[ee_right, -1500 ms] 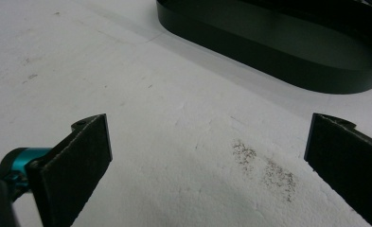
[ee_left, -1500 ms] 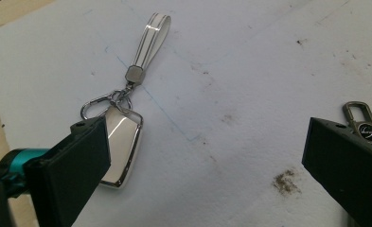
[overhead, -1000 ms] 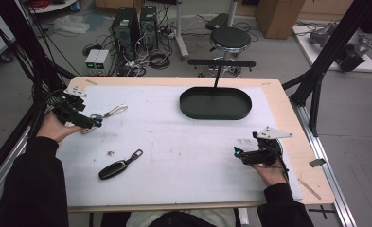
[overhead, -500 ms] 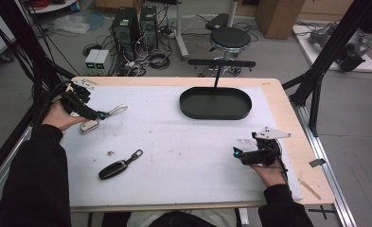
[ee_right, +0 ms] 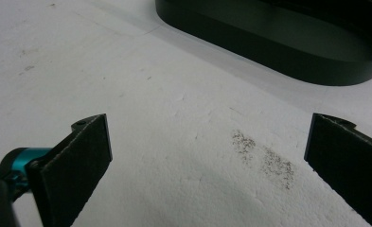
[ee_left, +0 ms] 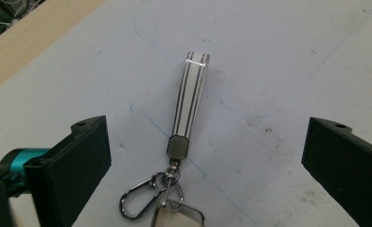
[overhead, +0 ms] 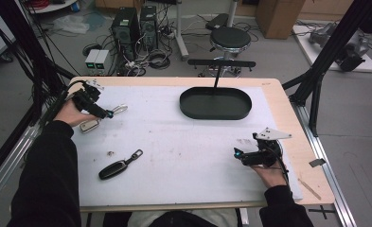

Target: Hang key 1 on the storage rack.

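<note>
left gripper (ee_left: 202, 161) hovering jaws wide apart over white key fob with striped strap (ee_left: 191, 97) at table's left edge | strap's long axis running straight ahead between the jaws — left hand nearer | right gripper (ee_right: 207, 161) idling agape, near black oval tray (ee_right: 287, 52)

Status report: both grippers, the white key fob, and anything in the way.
Left gripper open over white fob's strap. Right gripper open, idle near tray. Nothing in the way.
</note>
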Demonstrator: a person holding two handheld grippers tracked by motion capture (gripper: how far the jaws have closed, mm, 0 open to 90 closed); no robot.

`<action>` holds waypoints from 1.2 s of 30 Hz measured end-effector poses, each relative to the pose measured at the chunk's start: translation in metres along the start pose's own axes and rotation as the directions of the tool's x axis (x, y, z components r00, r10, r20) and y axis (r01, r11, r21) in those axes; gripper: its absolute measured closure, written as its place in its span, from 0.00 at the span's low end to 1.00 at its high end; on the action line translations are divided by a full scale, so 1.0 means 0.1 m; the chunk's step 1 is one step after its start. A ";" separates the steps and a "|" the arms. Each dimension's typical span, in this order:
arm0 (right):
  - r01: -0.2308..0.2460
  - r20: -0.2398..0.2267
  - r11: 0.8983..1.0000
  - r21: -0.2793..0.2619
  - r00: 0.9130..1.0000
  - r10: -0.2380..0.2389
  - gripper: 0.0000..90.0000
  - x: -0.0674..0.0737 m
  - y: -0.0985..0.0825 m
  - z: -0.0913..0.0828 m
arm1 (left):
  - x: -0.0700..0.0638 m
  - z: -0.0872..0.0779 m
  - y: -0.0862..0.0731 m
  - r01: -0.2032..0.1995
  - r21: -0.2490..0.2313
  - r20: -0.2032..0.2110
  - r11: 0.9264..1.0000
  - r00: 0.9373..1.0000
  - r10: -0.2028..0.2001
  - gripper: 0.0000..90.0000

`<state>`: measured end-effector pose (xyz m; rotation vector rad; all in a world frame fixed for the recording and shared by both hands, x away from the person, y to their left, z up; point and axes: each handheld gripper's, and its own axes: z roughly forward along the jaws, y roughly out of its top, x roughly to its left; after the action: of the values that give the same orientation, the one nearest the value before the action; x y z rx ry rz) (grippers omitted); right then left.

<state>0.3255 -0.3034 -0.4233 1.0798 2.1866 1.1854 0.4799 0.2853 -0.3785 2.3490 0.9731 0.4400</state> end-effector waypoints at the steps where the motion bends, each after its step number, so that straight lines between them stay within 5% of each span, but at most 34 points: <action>1: -0.001 0.001 1.000 0.002 1.000 0.001 0.01 0.00 0.00 0.00 | 0.01 0.02 0.00 0.001 0.002 -0.002 1.000 1.000 -0.001 0.05; 11: 0.003 0.013 1.000 0.015 1.000 -0.003 0.01 0.00 -0.02 -0.01 | 0.00 0.24 0.02 0.004 -0.021 0.005 1.000 1.000 -0.004 0.09; 18: 0.005 0.017 1.000 0.014 1.000 -0.005 0.01 0.00 -0.04 -0.03 | 0.07 0.37 -0.02 0.055 -0.016 -0.022 0.998 0.998 -0.055 0.12; 26: 0.003 0.013 1.000 0.020 1.000 -0.003 0.01 0.00 -0.04 -0.04 | -0.05 0.53 0.05 0.022 -0.021 -0.065 1.000 0.998 -0.024 0.21; 31: 0.009 0.017 1.000 0.009 1.000 -0.009 0.01 0.00 -0.04 -0.05 | -0.02 0.59 0.01 0.056 0.020 -0.079 0.998 0.995 -0.054 0.23; 36: 0.008 0.016 1.000 0.019 1.000 -0.009 0.01 0.00 -0.05 -0.04 | 0.02 0.60 -0.01 0.088 0.006 -0.069 0.996 0.994 -0.087 0.29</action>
<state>0.3202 -0.3071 -0.4253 1.0833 2.1923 1.1504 0.5102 0.2648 -0.4264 2.3025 1.1078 0.4852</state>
